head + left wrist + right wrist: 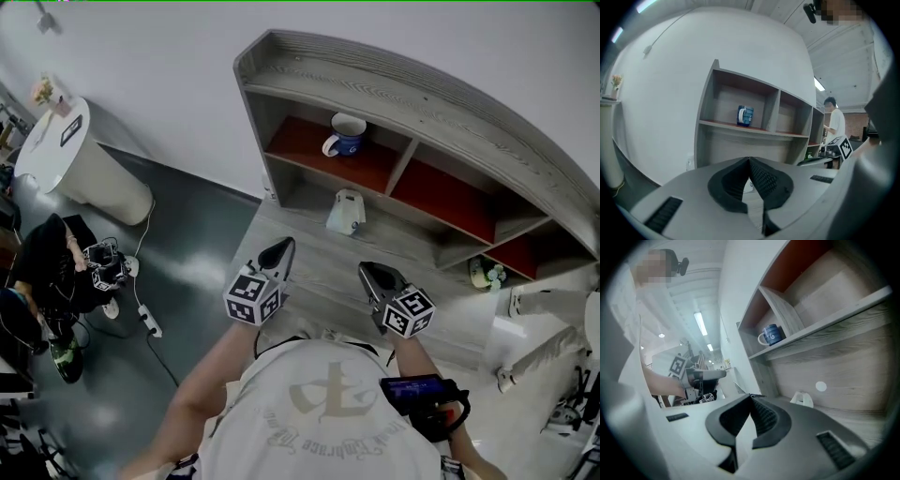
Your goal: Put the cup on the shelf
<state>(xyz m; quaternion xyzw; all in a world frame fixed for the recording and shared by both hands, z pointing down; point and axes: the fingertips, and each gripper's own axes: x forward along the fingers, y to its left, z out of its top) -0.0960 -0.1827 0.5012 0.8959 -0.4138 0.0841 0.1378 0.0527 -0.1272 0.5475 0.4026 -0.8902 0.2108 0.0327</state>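
A blue cup [347,134] with a white handle stands upright on the red board in the upper left compartment of the grey wooden shelf [412,94]. Both gripper views also catch the cup [745,116] [771,335] well beyond the jaws. My left gripper [284,246] and my right gripper [365,270] hover side by side over the wooden counter [309,281], short of the shelf. The jaws of the left gripper [750,161] and of the right gripper [751,397] are shut with nothing between them.
A small white object [345,212] lies on the counter under the cup's compartment. A green item [486,273] sits low at the shelf's right. A white round stand [75,159] and a power strip [150,323] are on the floor to the left. A person [833,122] stands in the background.
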